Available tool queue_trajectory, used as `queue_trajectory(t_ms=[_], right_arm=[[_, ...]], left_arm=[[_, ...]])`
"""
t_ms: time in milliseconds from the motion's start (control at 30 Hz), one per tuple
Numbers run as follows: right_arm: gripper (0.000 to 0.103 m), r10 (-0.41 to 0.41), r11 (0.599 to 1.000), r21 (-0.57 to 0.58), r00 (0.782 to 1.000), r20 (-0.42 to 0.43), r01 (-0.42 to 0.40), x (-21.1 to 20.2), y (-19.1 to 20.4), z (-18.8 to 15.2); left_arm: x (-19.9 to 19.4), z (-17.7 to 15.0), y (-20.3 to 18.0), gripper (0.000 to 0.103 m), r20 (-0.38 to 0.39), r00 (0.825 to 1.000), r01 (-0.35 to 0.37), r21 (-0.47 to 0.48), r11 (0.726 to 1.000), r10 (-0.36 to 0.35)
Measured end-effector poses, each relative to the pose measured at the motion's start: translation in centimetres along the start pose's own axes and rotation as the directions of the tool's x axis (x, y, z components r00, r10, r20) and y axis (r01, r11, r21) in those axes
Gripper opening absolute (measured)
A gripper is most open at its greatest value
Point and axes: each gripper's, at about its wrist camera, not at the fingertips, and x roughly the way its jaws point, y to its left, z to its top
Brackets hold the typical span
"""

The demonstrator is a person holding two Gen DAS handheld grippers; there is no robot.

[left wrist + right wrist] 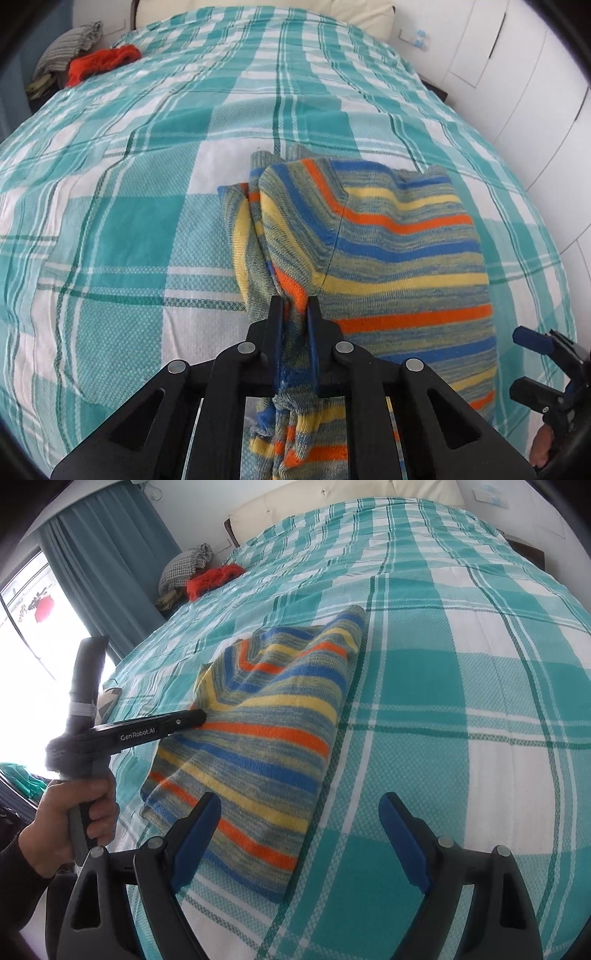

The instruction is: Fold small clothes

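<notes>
Left gripper (295,301) pinching the striped sweater (388,258) at its near-left edge — fold in hand.

The sweater lies partly folded on the checked bedspread (129,221), near the bed's front, toward five o'clock in the left wrist view; a bunch of its knit is clamped between the left gripper's pads. The right gripper (299,834) hangs spread wide and empty, its left finger over the sweater's near corner at seven o'clock in its own view. To fold well, I'd judge the left should lift only enough to clear the layer beneath, carry the edge straight across toward three o'clock — the right pinning the far side — and align edges before letting go.
</notes>
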Motion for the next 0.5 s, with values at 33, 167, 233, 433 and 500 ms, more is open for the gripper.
queue_trajectory(t_ms=[33, 167, 233, 433, 500], right_arm=[[0.087, -0.003, 1.000, -0.002, 1.000, 0.002, 0.003, -0.2, 0.0, -0.2], [0.087, -0.003, 1.000, -0.018, 1.000, 0.024, 0.004, -1.4, 0.2, -0.5], [0.087, -0.005, 1.000, -0.031, 1.000, 0.000, 0.005, -0.8, 0.4, -0.6], [0.087, 0.024, 1.000, 0.006, 1.000, -0.008, -0.024, -0.5, -0.2, 0.5], [0.087, 0.049, 0.998, 0.042, 0.999, 0.002, -0.049, -0.5, -0.9, 1.5]], left_arm=[[-0.8, -0.2, 0.7, 0.002, 0.019, 1.000, 0.001, -0.033, 0.999, -0.001], [0.0, -1.9, 2.3, 0.002, -0.026, 1.000, -0.018, -0.077, 0.997, 0.016], [0.4, -2.3, 1.8, 0.003, -0.027, 0.999, -0.033, -0.046, 0.998, 0.032], [-3.5, -2.2, 3.9, 0.096, 0.068, 0.996, 0.061, -0.143, 0.988, -0.052], [-3.5, -2.2, 4.6, 0.097, 0.081, 0.994, 0.083, -0.136, 0.987, -0.073]])
